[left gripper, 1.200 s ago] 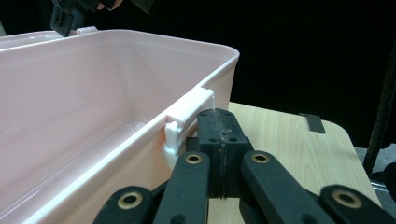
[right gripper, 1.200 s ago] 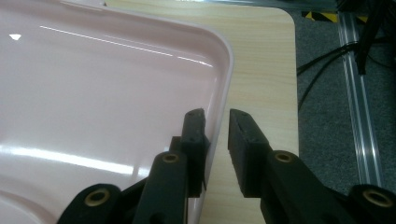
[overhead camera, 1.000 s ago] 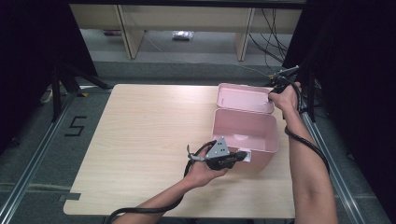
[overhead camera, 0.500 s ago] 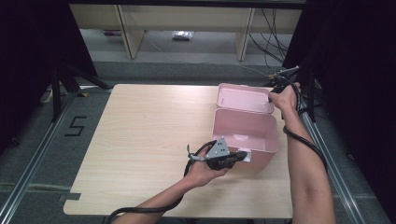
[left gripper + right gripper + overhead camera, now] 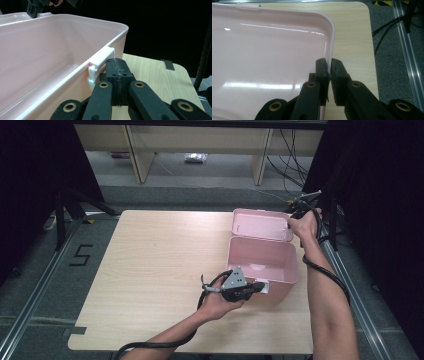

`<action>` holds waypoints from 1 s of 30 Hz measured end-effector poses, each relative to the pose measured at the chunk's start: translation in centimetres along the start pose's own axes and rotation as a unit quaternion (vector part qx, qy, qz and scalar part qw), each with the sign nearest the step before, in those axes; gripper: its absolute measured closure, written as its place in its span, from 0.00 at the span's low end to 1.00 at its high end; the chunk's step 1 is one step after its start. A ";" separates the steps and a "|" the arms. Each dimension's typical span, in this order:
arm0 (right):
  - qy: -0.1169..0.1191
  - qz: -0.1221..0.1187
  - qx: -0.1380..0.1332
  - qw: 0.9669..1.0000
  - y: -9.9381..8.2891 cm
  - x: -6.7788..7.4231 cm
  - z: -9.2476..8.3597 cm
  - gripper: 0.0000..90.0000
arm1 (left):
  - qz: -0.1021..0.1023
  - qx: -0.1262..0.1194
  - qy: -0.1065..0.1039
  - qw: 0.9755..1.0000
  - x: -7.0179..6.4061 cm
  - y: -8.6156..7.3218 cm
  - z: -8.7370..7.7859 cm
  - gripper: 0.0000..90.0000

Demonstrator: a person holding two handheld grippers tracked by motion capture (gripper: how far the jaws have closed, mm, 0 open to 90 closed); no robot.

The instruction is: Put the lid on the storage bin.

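A pink plastic box (image 5: 281, 290) stands open at the table's right, its lid (image 5: 260, 224) leaning back. My left gripper (image 5: 261, 286) lies level at the box's front wall. In the left gripper view it (image 5: 116, 62) is shut, its tips right under the white latch (image 5: 100, 58) on the box's rim (image 5: 62, 22). My right gripper (image 5: 291, 218) reaches the lid's far right corner. Its jaws (image 5: 329, 67) have just been closing, and they now pinch the lid's thin rim (image 5: 331, 32) between them.
The light wooden table (image 5: 150, 255) stretches left of the box. Its right edge is close beside the box, with a metal rail (image 5: 352, 285) and cables on the floor there. Shelving stands behind the table.
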State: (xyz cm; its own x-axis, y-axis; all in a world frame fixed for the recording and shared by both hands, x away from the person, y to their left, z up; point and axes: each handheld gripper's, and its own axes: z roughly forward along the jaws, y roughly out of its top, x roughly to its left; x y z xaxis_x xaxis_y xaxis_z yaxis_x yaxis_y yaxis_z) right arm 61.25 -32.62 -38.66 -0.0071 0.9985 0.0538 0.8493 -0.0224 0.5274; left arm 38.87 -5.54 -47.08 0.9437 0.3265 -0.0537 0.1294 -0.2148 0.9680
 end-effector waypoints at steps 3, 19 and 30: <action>0.002 -0.005 -0.003 1.000 0.0 -0.1 -0.1 0.95 | -0.005 0.002 0.000 1.000 -0.1 0.0 0.0 1.00; 0.010 -0.007 -0.021 1.000 0.4 0.7 -1.5 0.96 | -0.006 0.013 0.002 1.000 -0.4 0.2 0.1 1.00; 0.007 -0.010 -0.034 0.999 0.6 0.9 -2.4 0.97 | -0.008 0.017 0.003 1.000 -0.3 0.3 0.1 1.00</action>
State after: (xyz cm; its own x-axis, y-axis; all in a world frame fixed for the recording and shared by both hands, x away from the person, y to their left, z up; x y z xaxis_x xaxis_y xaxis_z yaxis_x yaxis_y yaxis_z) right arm 60.49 -31.85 -36.24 -0.0323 0.9980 0.0540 0.8108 -0.0054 0.5853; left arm 38.65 -5.83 -46.79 0.9394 0.3362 -0.0669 0.1546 -0.2414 0.9580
